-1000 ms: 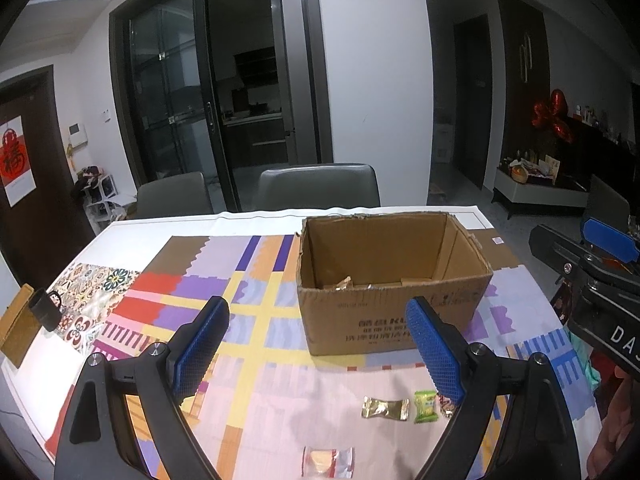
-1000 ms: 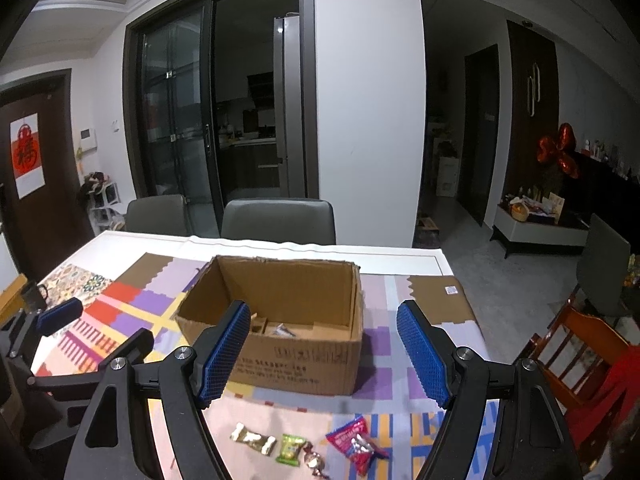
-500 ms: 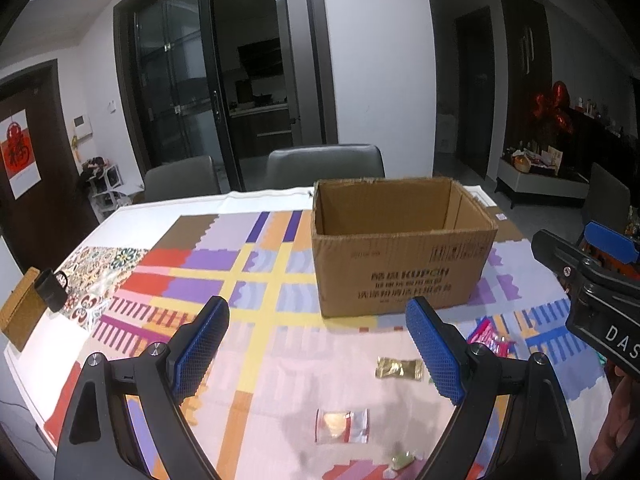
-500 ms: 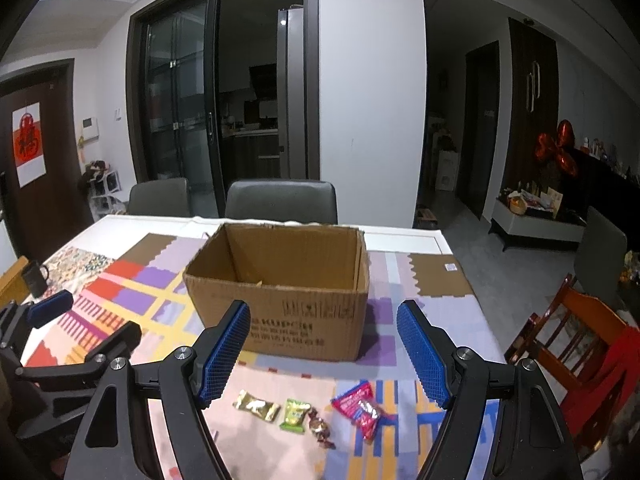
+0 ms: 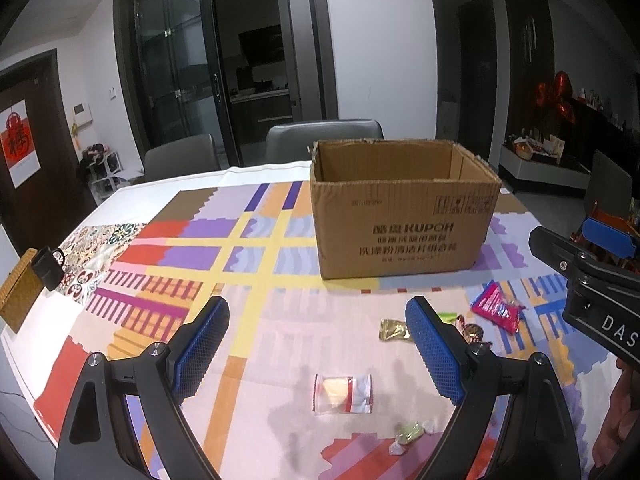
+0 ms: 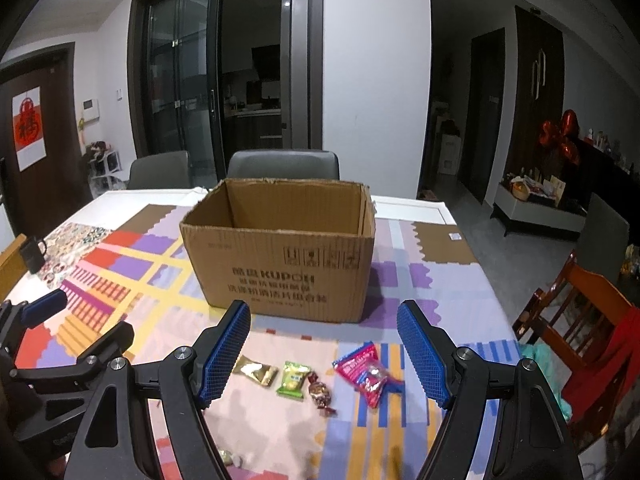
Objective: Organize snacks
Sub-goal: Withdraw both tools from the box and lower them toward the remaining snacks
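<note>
An open cardboard box [image 5: 404,216] [image 6: 280,264] stands on the patterned tablecloth. In front of it lie loose snacks: a gold packet [image 6: 256,372] [image 5: 392,330], a green packet [image 6: 294,378], a brown wrapped candy [image 6: 320,394], a pink packet [image 6: 366,374] [image 5: 496,312], a clear wrapped biscuit [image 5: 344,394] and a pale green candy [image 5: 410,436]. My left gripper [image 5: 316,354] is open above the cloth, with nothing between its blue pads. My right gripper [image 6: 322,354] is open too, above the row of snacks.
Two grey chairs [image 6: 282,164] stand behind the table. A black mug [image 5: 50,268] on a wooden block sits at the left edge. A wooden chair [image 6: 576,320] with red cloth is at the right. The right gripper's body [image 5: 592,284] shows in the left view.
Both grippers have sunk toward the table, so the box's inside is no longer seen from above. More snacks have come into view. Neither gripper's jaws have moved.
</note>
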The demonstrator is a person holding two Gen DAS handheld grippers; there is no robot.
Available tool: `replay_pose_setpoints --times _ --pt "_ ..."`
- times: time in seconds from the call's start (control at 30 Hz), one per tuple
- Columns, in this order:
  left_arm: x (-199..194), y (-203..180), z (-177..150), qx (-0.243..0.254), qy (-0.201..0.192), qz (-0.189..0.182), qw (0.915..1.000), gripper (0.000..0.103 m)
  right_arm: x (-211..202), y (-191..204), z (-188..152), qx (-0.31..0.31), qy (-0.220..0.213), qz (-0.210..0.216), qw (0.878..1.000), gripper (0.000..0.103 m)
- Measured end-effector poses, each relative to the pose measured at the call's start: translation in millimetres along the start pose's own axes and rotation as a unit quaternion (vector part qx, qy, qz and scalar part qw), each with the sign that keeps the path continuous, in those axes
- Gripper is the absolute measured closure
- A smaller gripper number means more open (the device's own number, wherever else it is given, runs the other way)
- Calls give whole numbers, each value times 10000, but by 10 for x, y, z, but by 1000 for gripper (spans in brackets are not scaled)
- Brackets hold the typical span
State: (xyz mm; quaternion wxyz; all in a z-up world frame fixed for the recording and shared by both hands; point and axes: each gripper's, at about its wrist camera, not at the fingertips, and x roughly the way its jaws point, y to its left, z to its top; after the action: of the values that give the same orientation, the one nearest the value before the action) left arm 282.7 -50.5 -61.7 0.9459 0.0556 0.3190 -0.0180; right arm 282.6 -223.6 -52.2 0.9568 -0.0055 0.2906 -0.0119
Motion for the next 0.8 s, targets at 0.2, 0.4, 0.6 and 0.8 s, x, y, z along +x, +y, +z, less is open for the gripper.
replay_pose_setpoints --times 0.2,0.4,0.6,0.8 --pt "97 32 -144 -97 126 40 9999 13 73 -18 -119 24 103 -5 9999 26" --pt "191 18 -293 -136 258 41 9996 13 184 -23 -254 -1 260 -7 9997 26" --pt "307 -9 -429 -147 418 6 9990 13 294 -25 -363 -33 384 -6 9993 27" --pt "393 -23 -519 -140 526 11 9985 13 379 -16 -471 -137 494 -41 9987 27"
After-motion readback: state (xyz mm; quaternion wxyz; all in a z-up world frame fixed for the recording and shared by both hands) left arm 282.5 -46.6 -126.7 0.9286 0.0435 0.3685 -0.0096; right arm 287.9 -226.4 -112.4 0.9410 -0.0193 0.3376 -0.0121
